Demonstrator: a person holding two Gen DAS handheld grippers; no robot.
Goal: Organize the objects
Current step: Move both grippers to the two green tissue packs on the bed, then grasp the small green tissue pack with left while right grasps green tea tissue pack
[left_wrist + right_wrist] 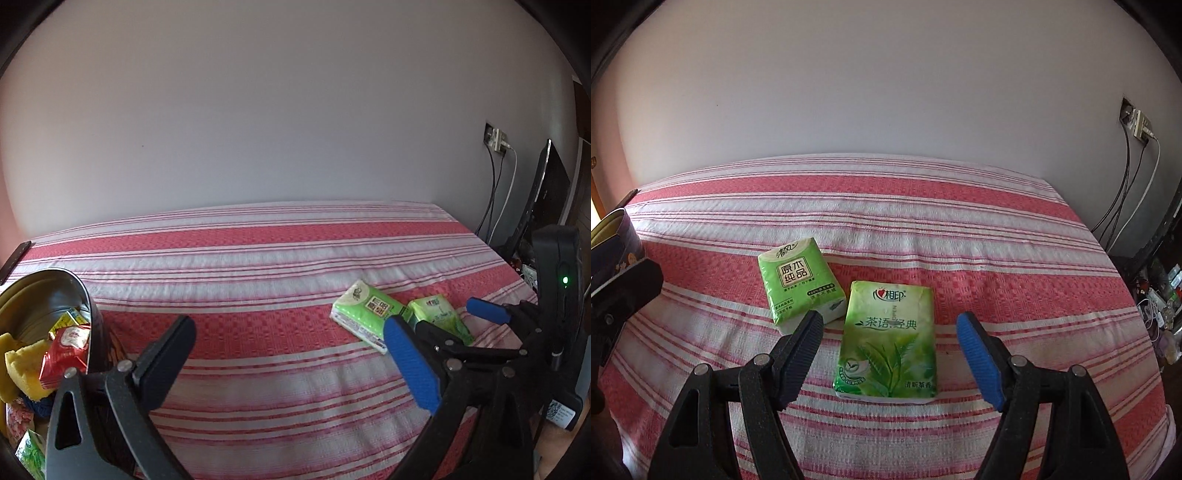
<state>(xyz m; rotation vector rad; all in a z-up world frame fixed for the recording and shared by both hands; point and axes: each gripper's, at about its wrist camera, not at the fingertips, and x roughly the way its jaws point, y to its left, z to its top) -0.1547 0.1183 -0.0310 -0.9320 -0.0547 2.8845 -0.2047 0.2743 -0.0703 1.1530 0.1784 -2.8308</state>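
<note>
Two green tissue packs lie side by side on the red-and-white striped cloth (960, 229). The bright green pack (801, 280) sits to the left of the tea-leaf pack (890, 343). My right gripper (890, 319) is open, its fingers straddling the tea-leaf pack without touching it. In the left wrist view the bright green pack (365, 310) and the tea-leaf pack (439, 314) lie right of centre, with the right gripper (447, 317) over them. My left gripper (288, 323) is open with only cloth between its fingers. An open metal tin (48, 291) at its left holds a yellow sponge (22, 365) and a red packet (66, 350).
A dark phone (14, 258) lies at the cloth's far left edge. Off the right edge are a wall socket with cables (496, 138), a dark screen (543, 199) and floor clutter (1160, 295). The left gripper (628, 288) and the tin (613, 236) show at the left.
</note>
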